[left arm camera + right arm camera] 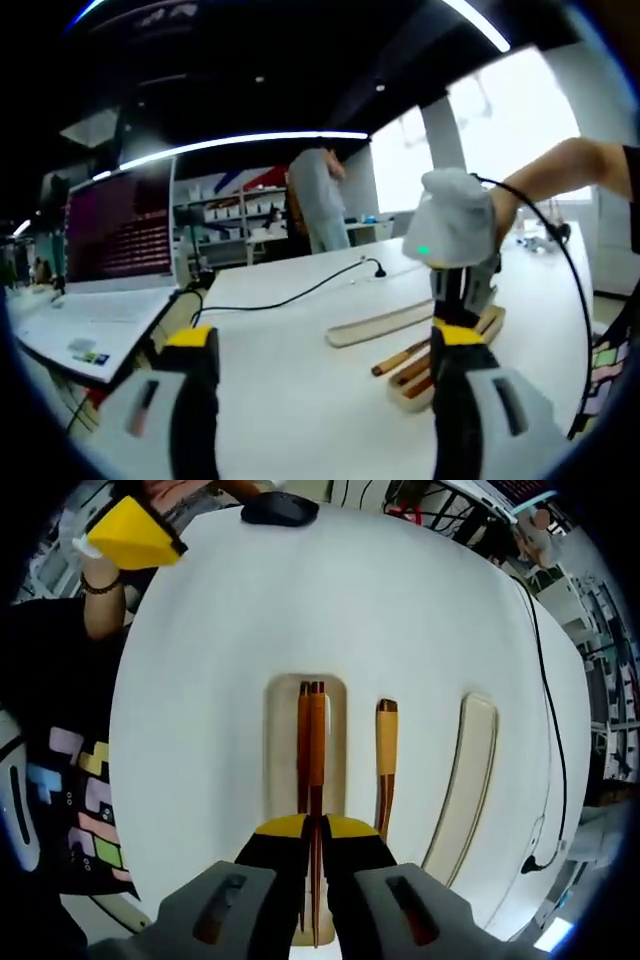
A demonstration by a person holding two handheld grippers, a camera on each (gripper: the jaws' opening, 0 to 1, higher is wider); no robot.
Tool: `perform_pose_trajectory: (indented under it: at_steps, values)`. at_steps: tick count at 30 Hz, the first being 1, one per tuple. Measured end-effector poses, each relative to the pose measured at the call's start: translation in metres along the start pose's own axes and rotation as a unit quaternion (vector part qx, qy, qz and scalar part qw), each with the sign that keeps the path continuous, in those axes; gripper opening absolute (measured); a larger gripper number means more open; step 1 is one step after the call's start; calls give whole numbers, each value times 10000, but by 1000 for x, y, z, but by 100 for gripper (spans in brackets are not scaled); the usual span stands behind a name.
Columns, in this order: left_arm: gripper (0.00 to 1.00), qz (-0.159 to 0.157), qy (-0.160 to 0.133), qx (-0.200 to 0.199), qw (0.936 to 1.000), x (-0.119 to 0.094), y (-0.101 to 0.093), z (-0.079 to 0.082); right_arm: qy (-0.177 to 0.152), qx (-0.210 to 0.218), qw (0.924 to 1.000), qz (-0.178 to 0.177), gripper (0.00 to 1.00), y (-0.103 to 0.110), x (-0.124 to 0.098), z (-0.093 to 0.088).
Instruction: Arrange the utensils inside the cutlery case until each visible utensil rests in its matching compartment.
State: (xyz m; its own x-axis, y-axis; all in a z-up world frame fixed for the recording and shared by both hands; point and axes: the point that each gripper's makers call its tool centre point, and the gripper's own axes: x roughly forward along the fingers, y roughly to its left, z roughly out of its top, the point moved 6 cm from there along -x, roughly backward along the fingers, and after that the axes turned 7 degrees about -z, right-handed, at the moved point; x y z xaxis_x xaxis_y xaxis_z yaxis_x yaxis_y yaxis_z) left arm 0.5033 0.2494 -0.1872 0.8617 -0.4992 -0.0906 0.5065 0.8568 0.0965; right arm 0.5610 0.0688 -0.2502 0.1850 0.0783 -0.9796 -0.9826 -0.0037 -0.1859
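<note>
- Plenty of bare white table [300,600] above the cutlery case [337,710] in the right gripper view; table edge curving down the left side of the frame, close beside a person's patterned clothing.
- Lying at centre frame: open case, chopsticks [312,750] inside it; third wooden utensil [386,750] on the table just right of the case; case lid [465,780] further right, apart.
- Black cable [553,750] along the far right edge; dark mouse [280,508] at top.
- Right gripper [314,850] rising from bottom centre, jaws clamped on the chopsticks.
- Left gripper [325,350] low in its own view, jaws wide apart, nothing between; laptop [110,250] at left, standing person [318,200] beyond.
</note>
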Motion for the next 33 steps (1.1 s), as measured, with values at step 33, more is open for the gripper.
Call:
perform_pose_trajectory:
  at_steps: [33]
  values:
    - [91,2,128,-9,9999,1,2,-4,181,-78,9997,-114,4,-2,11,4]
